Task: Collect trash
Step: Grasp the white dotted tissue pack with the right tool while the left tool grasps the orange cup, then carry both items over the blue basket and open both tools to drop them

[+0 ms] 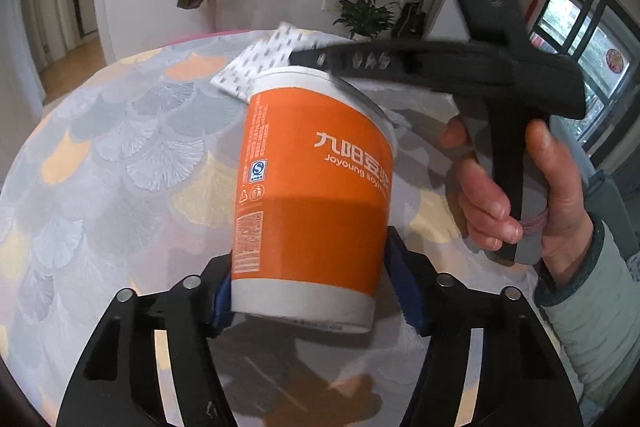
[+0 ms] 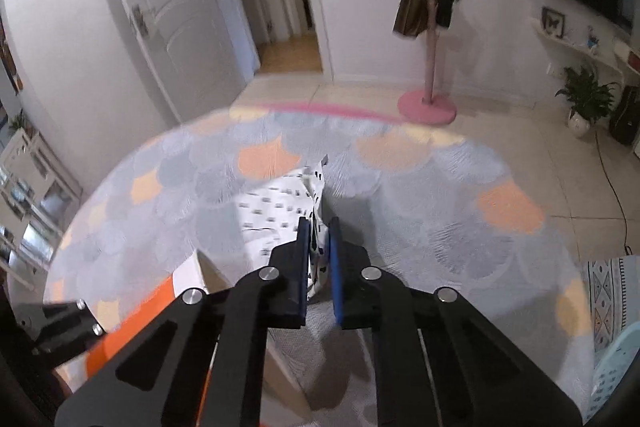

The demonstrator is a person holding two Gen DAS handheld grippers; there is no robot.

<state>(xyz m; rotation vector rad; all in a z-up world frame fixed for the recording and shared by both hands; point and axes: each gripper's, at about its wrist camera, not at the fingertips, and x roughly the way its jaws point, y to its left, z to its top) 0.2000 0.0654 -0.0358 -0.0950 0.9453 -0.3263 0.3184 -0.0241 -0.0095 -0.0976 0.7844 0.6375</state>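
The left gripper (image 1: 308, 301) is pressed onto the orange paper cup (image 1: 312, 187), with its blue pads (image 1: 404, 287) on both sides of the cup's lower part. The cup is a little tilted and is held above the round table (image 1: 100, 155), which has a fan-pattern cloth.

Just behind the cup's white rim, the right gripper (image 2: 319, 251) pinches the white printed wrapper (image 2: 276, 211), with its two fingers almost together on a fold of it. In the left wrist view this wrapper (image 1: 260, 63) sticks out beyond the cup's rim, over the table. To the right of the cup, the person's right hand (image 1: 516, 195) holds the grey handle of that gripper.

Farther than the table, a pink coat stand (image 2: 430, 27) with hanging bags stands near the wall.
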